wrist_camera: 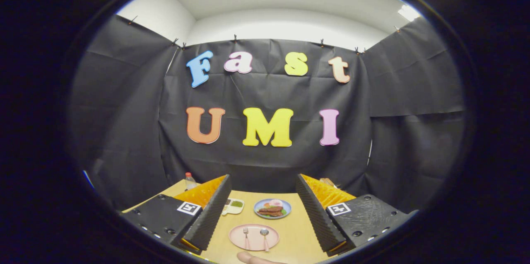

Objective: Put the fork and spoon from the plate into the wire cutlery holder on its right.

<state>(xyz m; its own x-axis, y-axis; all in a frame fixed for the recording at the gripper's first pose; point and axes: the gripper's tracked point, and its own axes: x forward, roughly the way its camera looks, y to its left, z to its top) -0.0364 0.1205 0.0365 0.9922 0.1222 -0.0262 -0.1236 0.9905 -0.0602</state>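
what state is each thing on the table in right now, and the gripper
gripper: open, fingers wide apart, holding nothing
pink plate: flat on the table, between the fingers
fork: lying on the pink plate
spoon: lying on the pink plate beside the fork
blue plate: beyond the pink plate, holds food
bottle: upright, capped

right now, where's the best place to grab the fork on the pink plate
Probably the fork handle, near the plate rim: it lies flat, tines away. Come from above, open gripper fingers straddling the thin handle, clear of the spoon alongside.
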